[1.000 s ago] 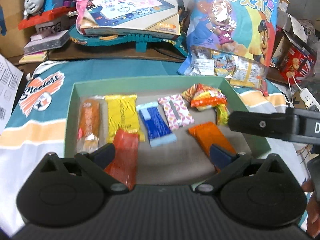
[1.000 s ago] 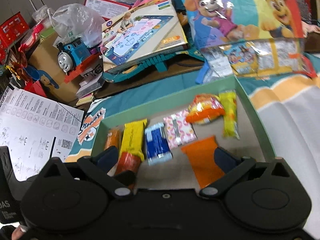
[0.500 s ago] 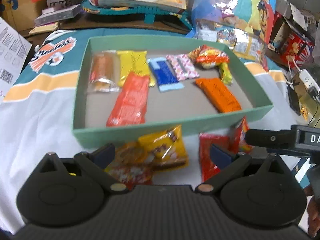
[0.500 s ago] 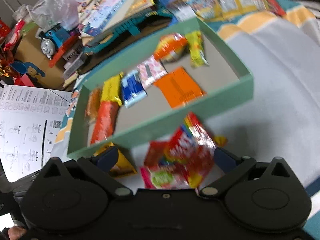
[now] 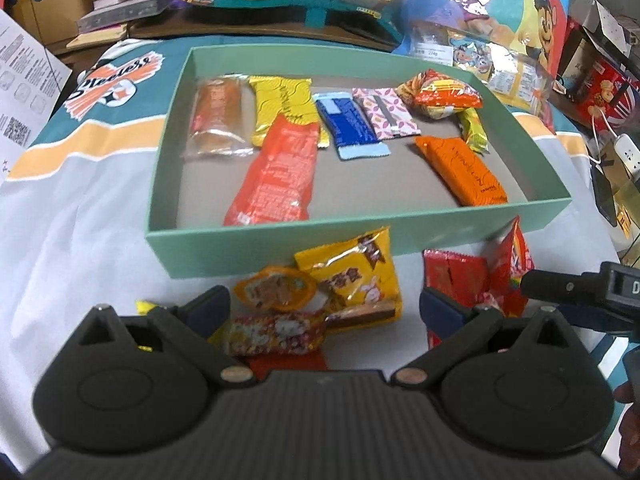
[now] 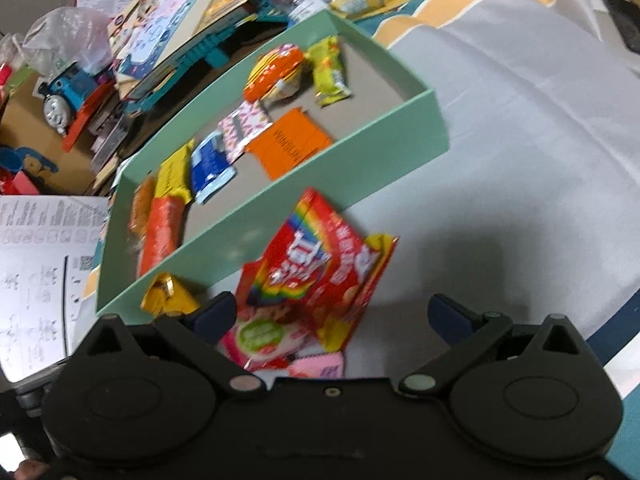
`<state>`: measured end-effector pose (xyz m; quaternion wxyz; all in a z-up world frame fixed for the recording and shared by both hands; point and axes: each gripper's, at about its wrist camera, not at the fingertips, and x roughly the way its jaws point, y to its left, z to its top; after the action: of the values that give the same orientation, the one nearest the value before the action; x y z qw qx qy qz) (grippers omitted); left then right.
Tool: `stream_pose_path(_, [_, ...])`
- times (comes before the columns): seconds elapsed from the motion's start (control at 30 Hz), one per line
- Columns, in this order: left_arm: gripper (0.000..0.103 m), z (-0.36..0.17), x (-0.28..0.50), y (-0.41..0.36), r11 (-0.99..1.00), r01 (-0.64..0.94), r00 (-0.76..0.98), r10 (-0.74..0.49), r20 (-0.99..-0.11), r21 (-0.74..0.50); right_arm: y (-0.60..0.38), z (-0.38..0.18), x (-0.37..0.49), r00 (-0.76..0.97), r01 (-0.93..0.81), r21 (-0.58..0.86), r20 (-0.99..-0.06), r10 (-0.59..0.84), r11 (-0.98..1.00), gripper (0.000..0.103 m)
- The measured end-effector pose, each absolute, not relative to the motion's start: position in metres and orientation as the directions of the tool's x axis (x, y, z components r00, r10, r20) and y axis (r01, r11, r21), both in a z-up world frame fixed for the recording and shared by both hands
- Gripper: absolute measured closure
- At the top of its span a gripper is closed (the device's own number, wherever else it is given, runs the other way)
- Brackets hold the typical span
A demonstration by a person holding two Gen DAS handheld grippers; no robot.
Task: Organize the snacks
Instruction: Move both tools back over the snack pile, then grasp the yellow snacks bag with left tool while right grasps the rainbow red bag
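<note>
A green box (image 5: pixel 280 246) (image 6: pixel 384 128) holds several snack packets: red (image 5: pixel 276 172), yellow (image 5: pixel 282 100), blue (image 5: pixel 352 126), orange (image 5: pixel 464 170). Loose snacks lie on the cloth in front of it: a yellow bag (image 5: pixel 354 276), a round orange pack (image 5: pixel 276 292), a red pack (image 5: pixel 454 276). My left gripper (image 5: pixel 324 308) is open and empty above them. My right gripper (image 6: pixel 334 316) is open and empty above a red rainbow bag (image 6: pixel 316 264) and a pink and green pack (image 6: pixel 260 338).
Toys, books and a large cartoon bag (image 5: pixel 500 8) crowd the far side behind the box. A paper sheet (image 6: pixel 36 272) lies to the left. A train toy (image 6: pixel 68 88) stands at the back left. The right gripper's body (image 5: pixel 580 292) shows at right.
Both grippers have drawn back from over the box towards me. The loose snacks in front of the box have come into view under them. Both stay open.
</note>
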<state>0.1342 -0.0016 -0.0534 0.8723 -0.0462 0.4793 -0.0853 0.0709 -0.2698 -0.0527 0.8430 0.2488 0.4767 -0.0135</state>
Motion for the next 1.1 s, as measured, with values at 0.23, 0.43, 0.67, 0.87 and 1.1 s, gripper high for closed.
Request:
stream_pose_path(0.23, [0.015,-0.056,0.134,-0.016,0.978,0.138,0.541,-0.208,-0.815,-0.158,-0.265,-0.056,0.084,0.566,0.235,0.421,-0.792,0.229,0.876,0.014])
stream_pose_path(0.43, [0.015,-0.062,0.139,-0.026,0.979,0.151,0.538,-0.199,-0.819,-0.138,-0.258,-0.058,0.096,0.577,0.229,0.394,-0.791,0.202,0.890,0.017])
stream_pose_path(0.67, [0.054,-0.069,0.146,-0.049,0.963,0.218,0.498,-0.248,-0.831,-0.156,-0.252,-0.056,0.088,0.592,0.157,0.305,-0.791,0.158,0.939,0.033])
stream_pose_path(0.87, [0.055,-0.077,0.141,-0.065,0.946,0.291,0.473,-0.272,-0.838,-0.143,-0.270,-0.057,0.069,0.594,0.151,0.279,-0.793,0.138,0.948,0.035])
stream_pose_path(1.1, [0.053,-0.077,0.149,-0.054,0.962,0.221,0.473,-0.252,-0.844,-0.163,-0.277,-0.057,0.054,0.606,0.149,0.225,-0.790,0.091,0.963,0.051])
